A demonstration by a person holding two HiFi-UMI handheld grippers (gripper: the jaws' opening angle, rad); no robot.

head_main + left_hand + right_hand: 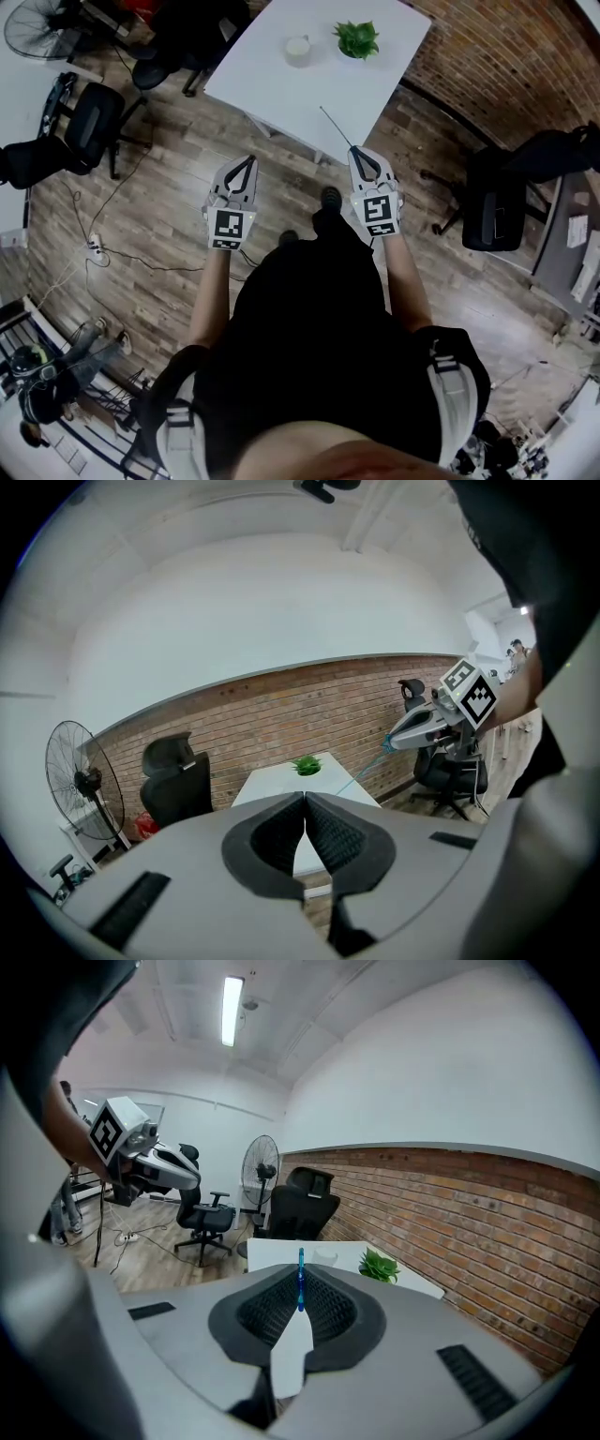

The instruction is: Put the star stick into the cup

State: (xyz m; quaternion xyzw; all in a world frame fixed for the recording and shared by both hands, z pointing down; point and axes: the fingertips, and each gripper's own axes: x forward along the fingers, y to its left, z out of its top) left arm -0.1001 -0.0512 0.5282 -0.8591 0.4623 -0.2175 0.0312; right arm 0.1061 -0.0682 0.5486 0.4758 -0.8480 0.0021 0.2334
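In the head view a white cup [297,49] stands on the white table [309,94], well ahead of both grippers, which are held over the wooden floor. My right gripper [359,155] is shut on the star stick [334,124], a thin rod slanting up and left toward the table's near edge. The right gripper view shows the blue stick [301,1277] upright between the closed pads, and the cup [325,1256] small beyond it. Level with it on the left, my left gripper [242,169] is shut and empty; its own view shows the pads [323,832] pressed together.
A small green plant [357,38] sits on the table right of the cup. Black office chairs stand at the left [94,127] and the right [502,197]. A fan [42,28] is at the far left. Cables and a power strip [94,248] lie on the floor.
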